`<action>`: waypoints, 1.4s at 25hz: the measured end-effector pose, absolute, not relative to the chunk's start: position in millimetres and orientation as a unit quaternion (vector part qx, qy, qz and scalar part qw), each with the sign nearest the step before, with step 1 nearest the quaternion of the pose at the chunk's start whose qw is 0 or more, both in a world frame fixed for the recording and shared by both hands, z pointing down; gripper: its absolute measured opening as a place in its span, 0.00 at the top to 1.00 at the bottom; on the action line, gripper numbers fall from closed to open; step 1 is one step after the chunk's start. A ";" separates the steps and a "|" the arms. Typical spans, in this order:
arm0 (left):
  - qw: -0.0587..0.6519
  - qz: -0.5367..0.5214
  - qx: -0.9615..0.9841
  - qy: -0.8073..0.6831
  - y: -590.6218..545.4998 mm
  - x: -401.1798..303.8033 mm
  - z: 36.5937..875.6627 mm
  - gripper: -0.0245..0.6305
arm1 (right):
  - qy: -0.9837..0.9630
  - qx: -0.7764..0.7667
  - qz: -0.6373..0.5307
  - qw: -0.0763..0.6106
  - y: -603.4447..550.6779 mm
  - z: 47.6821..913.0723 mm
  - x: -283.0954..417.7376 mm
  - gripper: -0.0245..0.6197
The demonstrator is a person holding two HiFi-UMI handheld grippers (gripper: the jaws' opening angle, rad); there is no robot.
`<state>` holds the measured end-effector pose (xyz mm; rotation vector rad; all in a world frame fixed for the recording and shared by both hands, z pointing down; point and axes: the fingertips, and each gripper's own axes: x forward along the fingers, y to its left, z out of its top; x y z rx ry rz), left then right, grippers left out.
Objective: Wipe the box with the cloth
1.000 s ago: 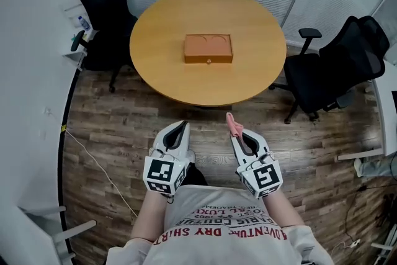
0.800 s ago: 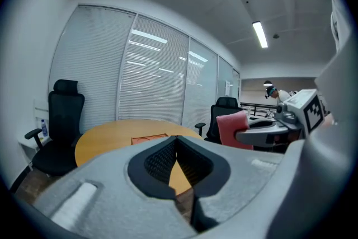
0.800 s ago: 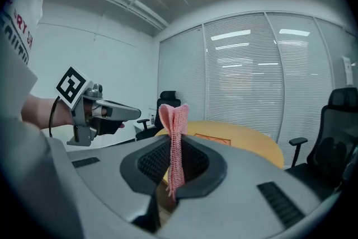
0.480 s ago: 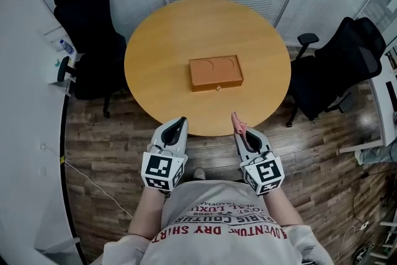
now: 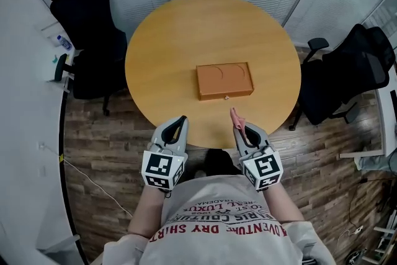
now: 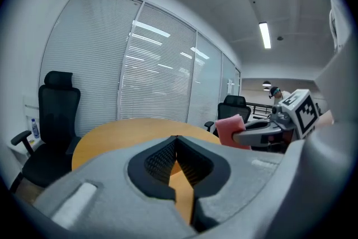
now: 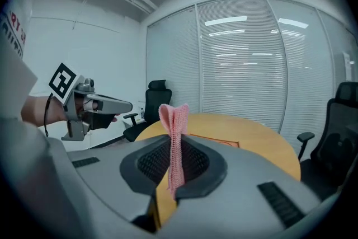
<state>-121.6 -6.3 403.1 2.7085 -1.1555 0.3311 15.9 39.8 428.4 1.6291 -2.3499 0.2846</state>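
Barely begun. No wiping done yet, by the look of it.

Box: the flat orange-brown rectangular box (image 5: 225, 80) lies closed on the round wooden table (image 5: 155, 46), a little right of the table's centre, small clasp facing you. Nothing touches it. From your right gripper (image 5: 236, 124) it sits at about 12 o'clock; from your left gripper (image 5: 180, 124), about 1 o'clock.

Cloth: the pink knitted cloth (image 7: 174, 137) is pinched upright between the right gripper's jaws, which are closed tight on it, with a folded tuft standing above the tips. In the head view the cloth (image 5: 235, 119) hangs over the table's near edge at 6 o'clock, well short of the box.

Left gripper: jaws pressed together at the tips, nothing between them in its own view (image 6: 177, 140). It sits off the table's near rim, beside the right one.

Surroundings: black office chairs (image 5: 87, 34) at 10 and 3 o'clock of the table, clear of your path.

Judgement: cloth is in hand, so pickup is done. What remains is the whole job: carry the cloth forward to the lid, press it down, sweep across the top and likely the sides. The left gripper is free to steady the box if it slides.
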 end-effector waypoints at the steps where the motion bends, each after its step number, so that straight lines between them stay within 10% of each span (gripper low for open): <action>1: 0.090 0.112 0.908 -0.392 -13.9 -121.8 404.9 0.95 | -0.813 0.558 0.099 0.135 29.8 430.5 16.4 0.91; 18: 0.130 0.121 0.877 -0.447 -154.7 -102.2 440.3 0.95 | -0.844 0.474 0.119 0.220 -146.1 477.1 31.4 0.91; 35: 0.167 0.149 0.858 -0.462 -204.0 -104.3 483.9 0.95 | -0.790 0.354 -0.044 0.499 -240.1 573.0 20.3 0.91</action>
